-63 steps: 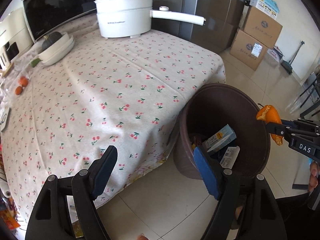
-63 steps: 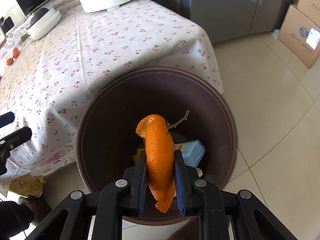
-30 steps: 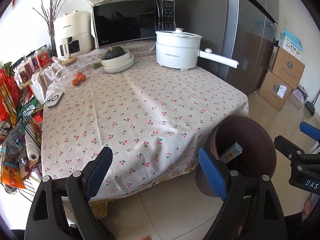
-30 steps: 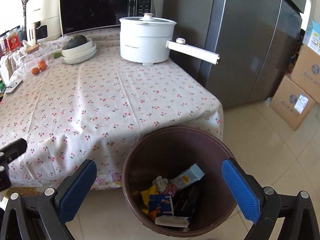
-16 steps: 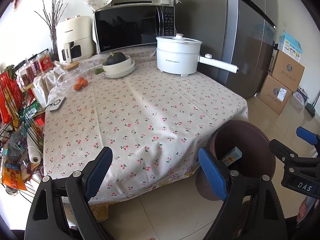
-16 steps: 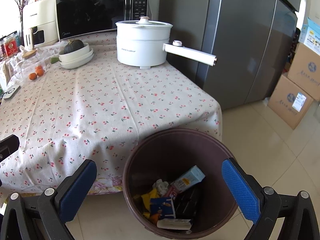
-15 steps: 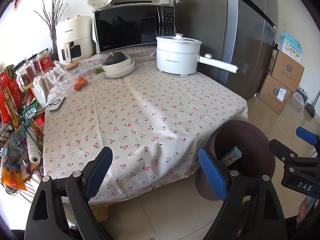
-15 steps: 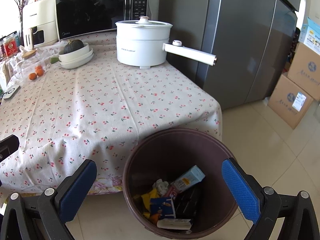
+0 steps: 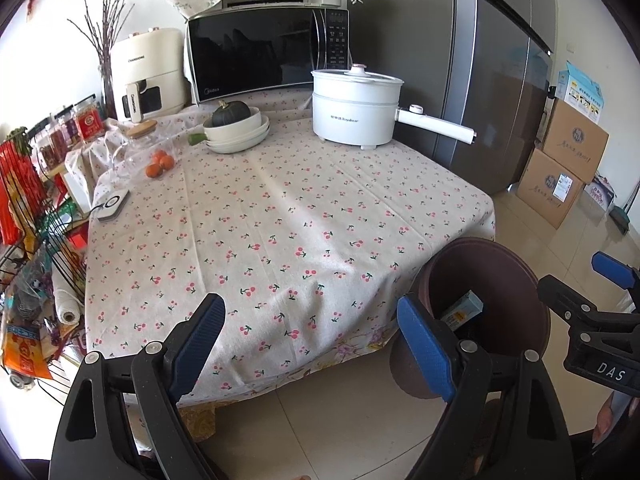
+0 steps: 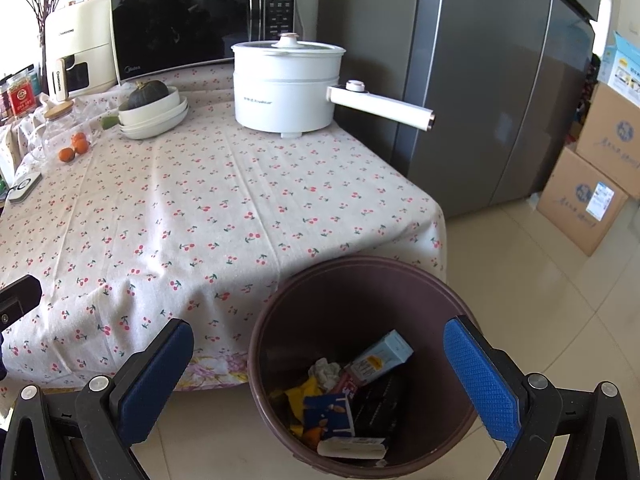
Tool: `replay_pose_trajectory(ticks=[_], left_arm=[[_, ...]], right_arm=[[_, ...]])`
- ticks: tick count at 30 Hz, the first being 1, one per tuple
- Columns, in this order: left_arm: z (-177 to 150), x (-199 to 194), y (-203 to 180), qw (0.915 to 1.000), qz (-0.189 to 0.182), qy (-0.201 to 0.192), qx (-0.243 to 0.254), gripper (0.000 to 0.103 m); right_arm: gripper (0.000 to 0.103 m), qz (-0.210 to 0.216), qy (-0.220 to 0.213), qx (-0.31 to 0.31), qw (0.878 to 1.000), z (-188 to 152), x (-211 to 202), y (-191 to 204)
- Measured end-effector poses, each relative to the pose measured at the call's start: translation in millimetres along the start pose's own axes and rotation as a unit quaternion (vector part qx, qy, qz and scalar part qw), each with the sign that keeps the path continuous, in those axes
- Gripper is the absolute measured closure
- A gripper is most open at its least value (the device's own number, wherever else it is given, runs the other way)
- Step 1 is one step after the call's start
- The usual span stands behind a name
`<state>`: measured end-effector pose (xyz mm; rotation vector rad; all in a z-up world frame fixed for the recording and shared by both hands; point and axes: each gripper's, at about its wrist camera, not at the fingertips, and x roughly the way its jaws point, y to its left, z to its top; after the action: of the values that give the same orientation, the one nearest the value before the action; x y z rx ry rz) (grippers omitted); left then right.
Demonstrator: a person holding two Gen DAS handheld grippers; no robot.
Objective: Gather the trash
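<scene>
A brown trash bin (image 10: 436,292) stands on the floor at the table's near corner; it also shows in the left wrist view (image 9: 516,268). It holds several pieces of trash, among them a light blue carton (image 10: 384,354), a dark blue packet (image 10: 326,412) and a bit of orange peel (image 10: 311,434). My right gripper (image 10: 316,372) is open and empty above the bin. My left gripper (image 9: 312,344) is open and empty over the table's front edge. The right gripper also shows at the right of the left wrist view (image 9: 592,304).
The table (image 9: 280,216) has a cherry-print cloth. At its back stand a white electric pot (image 9: 356,108), stacked bowls with a squash (image 9: 238,128), small oranges (image 9: 160,164), a microwave (image 9: 264,54) and an air fryer (image 9: 148,72). A fridge (image 10: 480,80) and cardboard boxes (image 10: 588,184) stand right.
The right gripper opened and let the orange peel fall into the bin. Both grippers then pulled up and back from the bin, widening the view of the table.
</scene>
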<state>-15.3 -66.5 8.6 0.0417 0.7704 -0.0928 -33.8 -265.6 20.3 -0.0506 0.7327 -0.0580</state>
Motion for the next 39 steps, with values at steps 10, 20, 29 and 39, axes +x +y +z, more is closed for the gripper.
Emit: replay_pose_trajectory(ticks=[10, 20, 29, 39], left_arm=[[0.1, -1.8, 5.4, 1.0, 0.0, -0.003, -0.009, 0.013], [0.1, -1.4, 6.2, 1.0, -0.002, 0.001, -0.009, 0.013], [-0.6, -0.8, 6.7, 1.0, 0.0, 0.002, -0.009, 0.013], [-2.7, 5.9, 6.2, 0.9999, 0.003, 0.015, -0.003, 0.013]], right_arm=[[0.0, 0.001, 0.001, 0.0, 1.0, -1.5, 0.7, -0.3], [0.0, 0.001, 0.001, 0.002, 1.0, -0.5, 1.4, -0.9], [0.0, 0.001, 0.001, 0.002, 1.0, -0.2, 1.6, -1.0], [0.0, 0.002, -0.001, 0.002, 1.0, 1.2, 2.1, -1.1]])
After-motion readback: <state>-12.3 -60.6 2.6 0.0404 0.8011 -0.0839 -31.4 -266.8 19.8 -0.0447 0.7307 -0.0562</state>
